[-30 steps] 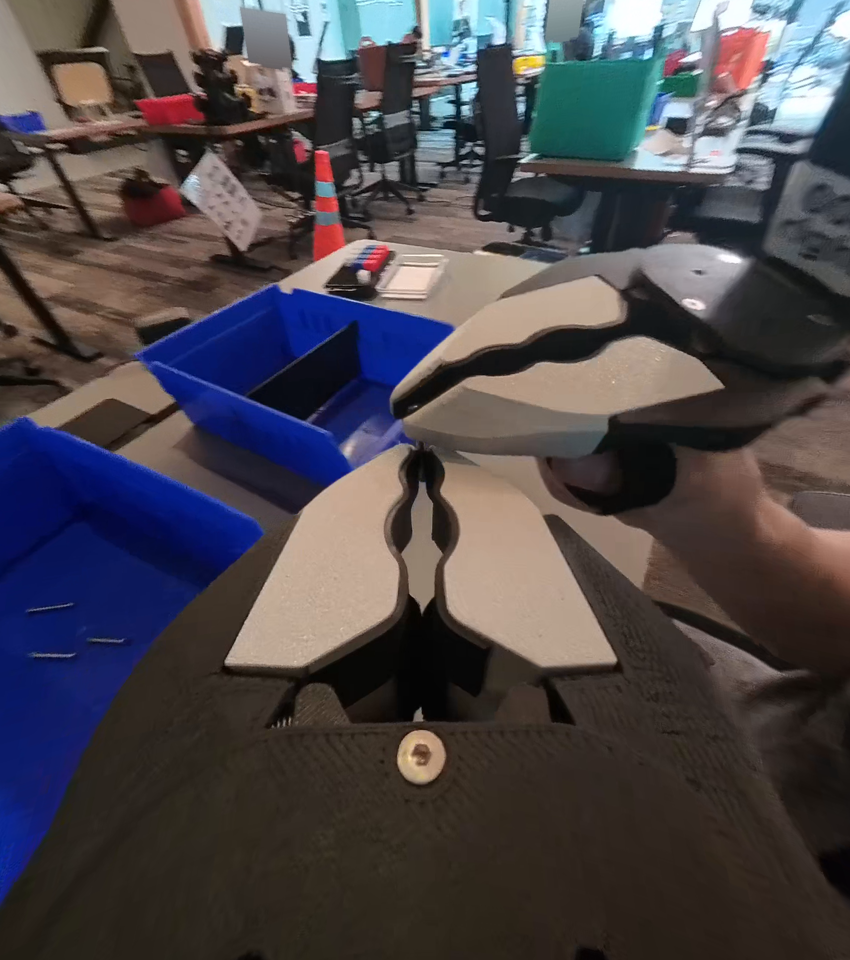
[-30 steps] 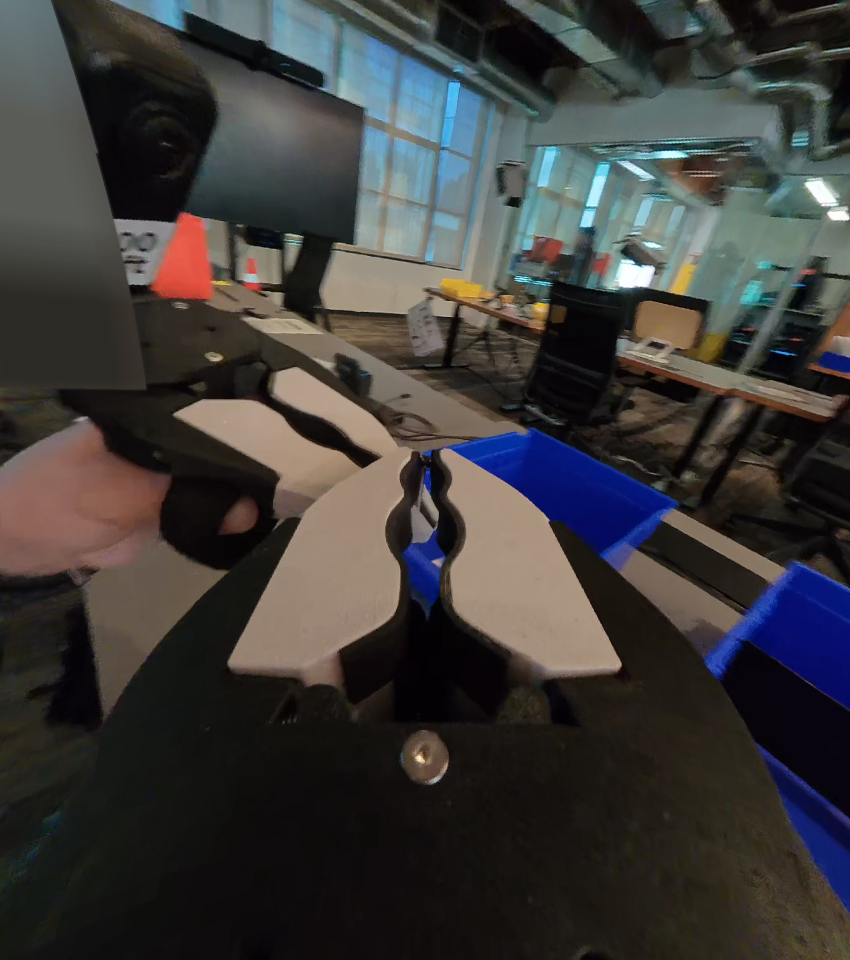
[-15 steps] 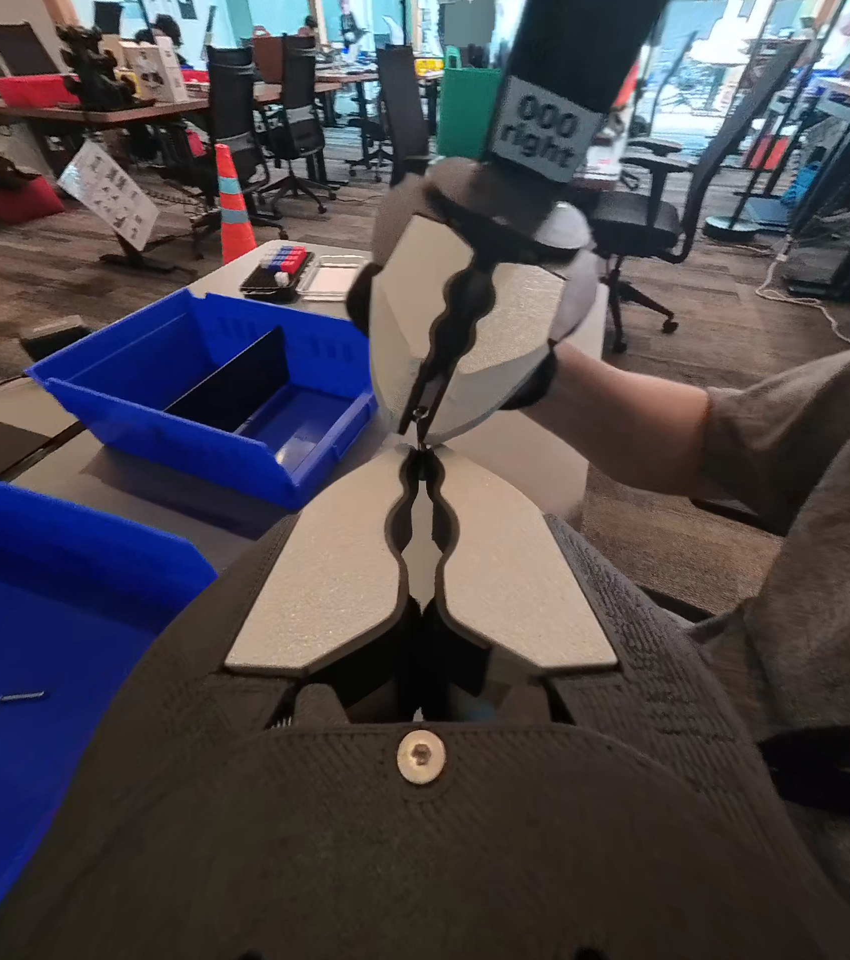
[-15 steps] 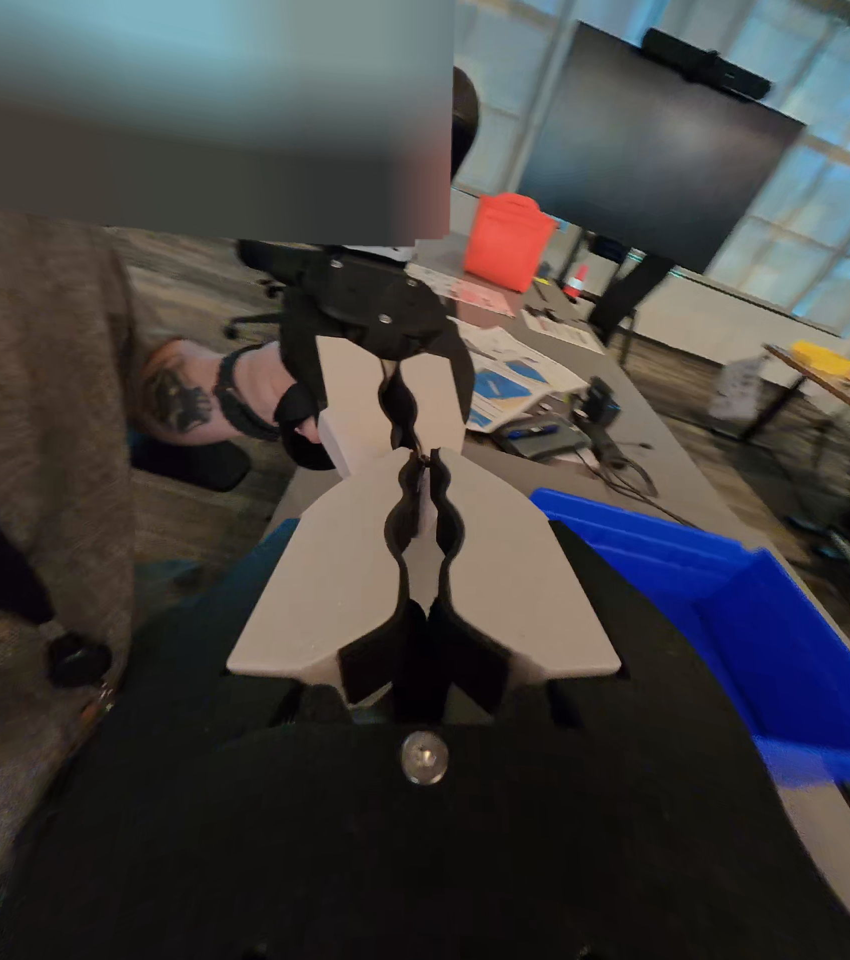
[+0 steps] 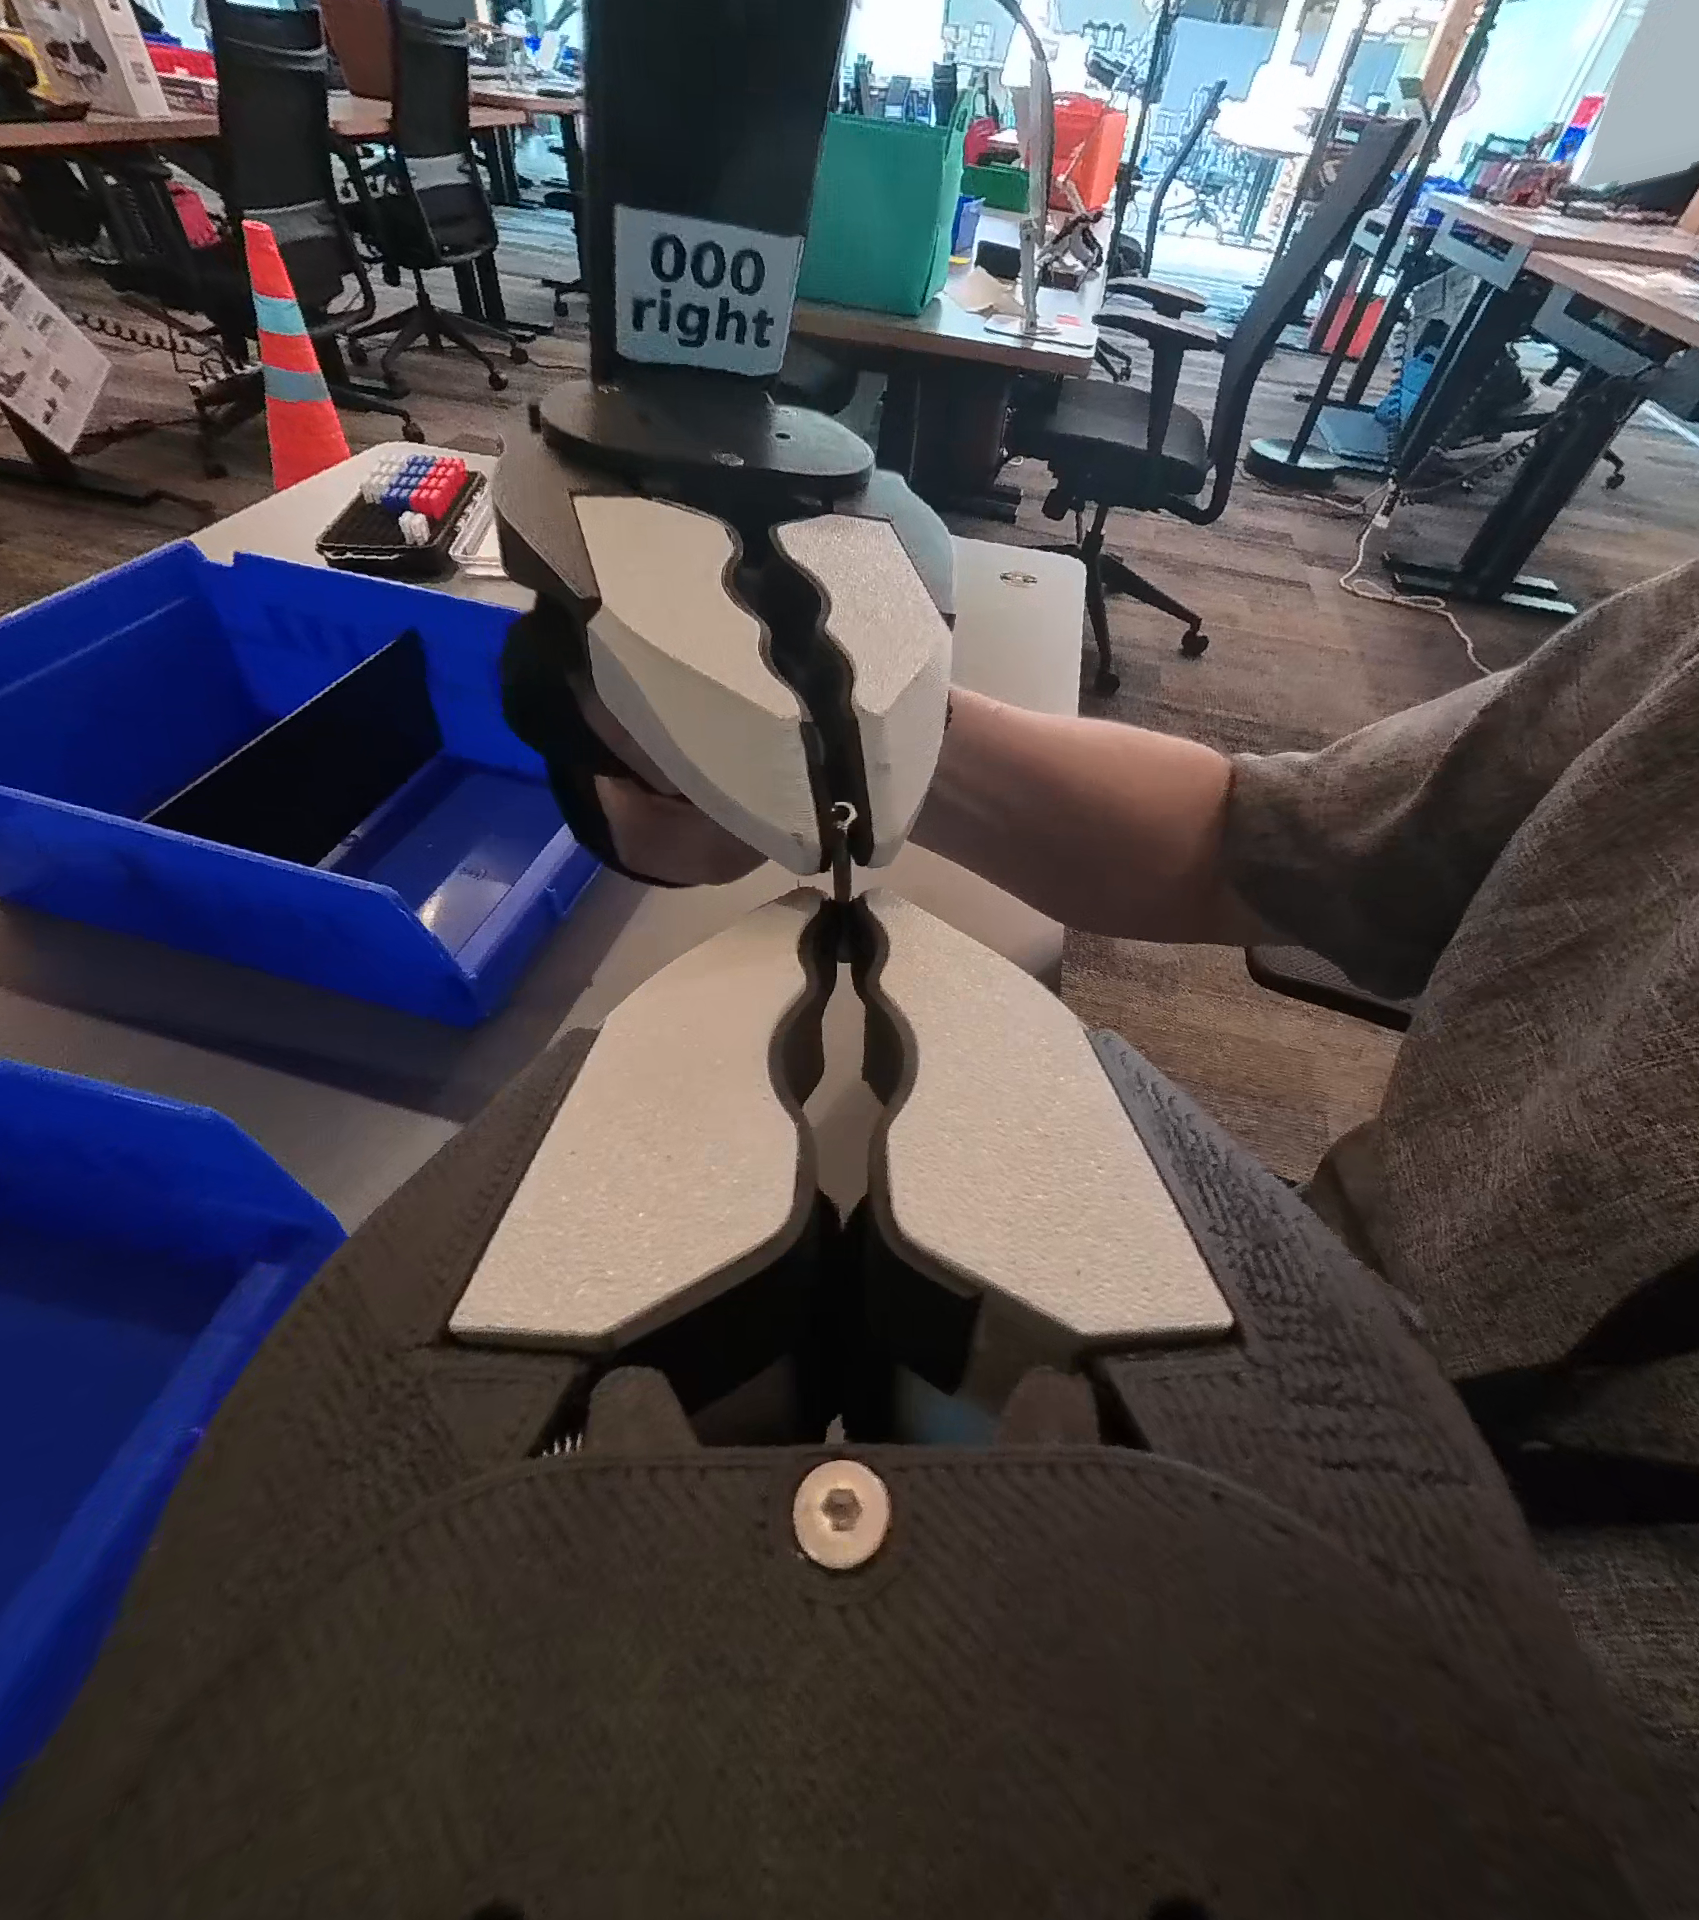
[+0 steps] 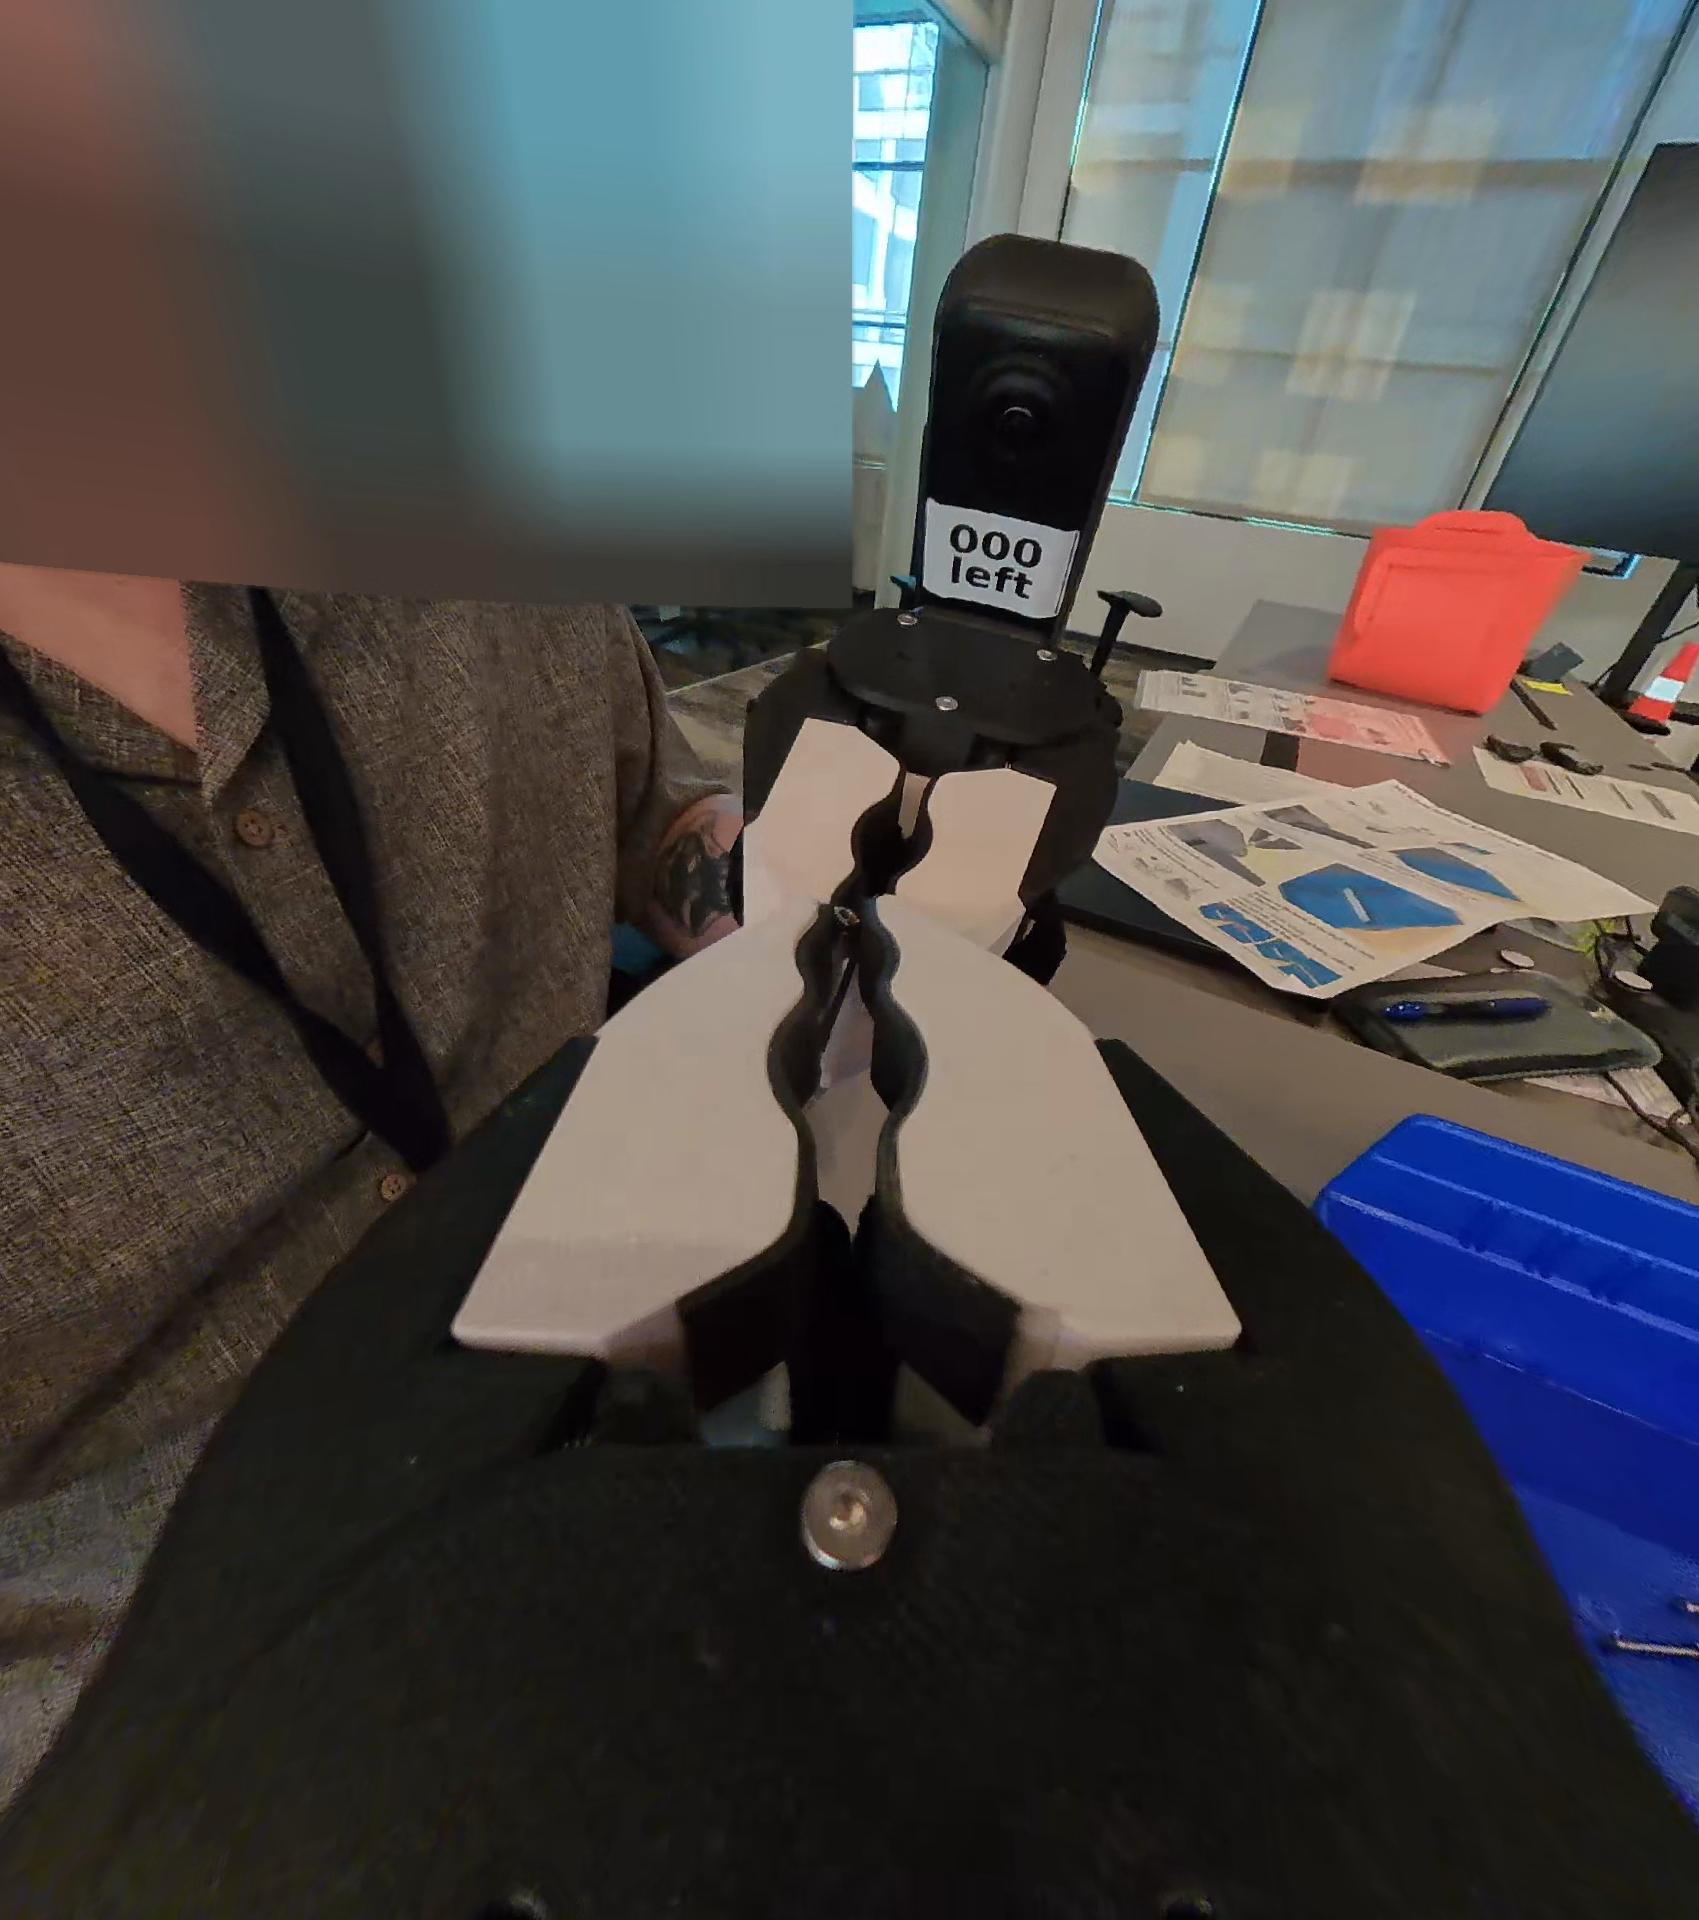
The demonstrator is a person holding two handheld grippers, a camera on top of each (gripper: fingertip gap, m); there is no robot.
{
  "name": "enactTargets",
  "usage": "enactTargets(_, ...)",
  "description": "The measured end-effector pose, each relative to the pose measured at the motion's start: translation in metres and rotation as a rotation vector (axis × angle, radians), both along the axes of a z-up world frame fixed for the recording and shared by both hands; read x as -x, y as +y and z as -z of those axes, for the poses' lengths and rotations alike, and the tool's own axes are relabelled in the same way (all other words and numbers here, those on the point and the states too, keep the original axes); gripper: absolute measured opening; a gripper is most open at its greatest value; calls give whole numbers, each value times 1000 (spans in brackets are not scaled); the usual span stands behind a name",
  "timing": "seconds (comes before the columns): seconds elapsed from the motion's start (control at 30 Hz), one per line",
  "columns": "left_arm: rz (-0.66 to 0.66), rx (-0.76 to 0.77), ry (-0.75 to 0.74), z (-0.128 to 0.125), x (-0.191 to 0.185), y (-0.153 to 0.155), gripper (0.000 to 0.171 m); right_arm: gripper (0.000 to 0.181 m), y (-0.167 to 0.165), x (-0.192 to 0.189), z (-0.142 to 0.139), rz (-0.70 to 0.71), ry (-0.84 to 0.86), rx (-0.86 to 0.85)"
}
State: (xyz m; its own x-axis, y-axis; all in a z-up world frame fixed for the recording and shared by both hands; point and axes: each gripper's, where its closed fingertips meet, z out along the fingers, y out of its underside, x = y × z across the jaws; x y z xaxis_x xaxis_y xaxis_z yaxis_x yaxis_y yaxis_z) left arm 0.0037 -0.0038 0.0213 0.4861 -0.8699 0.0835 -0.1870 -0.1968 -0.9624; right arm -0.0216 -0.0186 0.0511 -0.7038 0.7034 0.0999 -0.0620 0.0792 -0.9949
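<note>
- Left view only: divided blue plastic bin (image 5: 232,790) on the grey table (image 5: 149,987), far left; nearer blue bin (image 5: 45,1299).
- Right view only: printed sheets (image 6: 1344,894), far right.
- Left gripper (image 5: 840,920) and right gripper (image 5: 840,831), both closed tip to tip on one thin dark metal pin (image 5: 841,868).
- Pin's long axis runs gripper to gripper, near-to-far.

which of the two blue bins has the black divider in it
The farther blue bin, the one nearer the orange cone, has a black divider standing across it. The nearer blue bin at the left edge shows none.
</note>
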Motion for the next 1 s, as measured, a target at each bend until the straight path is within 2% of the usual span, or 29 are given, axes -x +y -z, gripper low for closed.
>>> enactTargets(0.4,-7,26,-17,2,2,3,2,4,6,-1,-5,-23,30,84)
enactTargets(0.63,2,42,-1,8,0,2,2,4,13,-4,-7,34,42,91)
enactTargets(0.7,3,48,9,9,1,1,2,4,21,-6,-10,111,53,95)
enactTargets(0.83,-13,48,12,8,4,2,2,4,58,-21,-22,429,72,71)
enactTargets(1.0,-25,53,0,7,6,5,2,4,93,-52,-29,706,104,77)
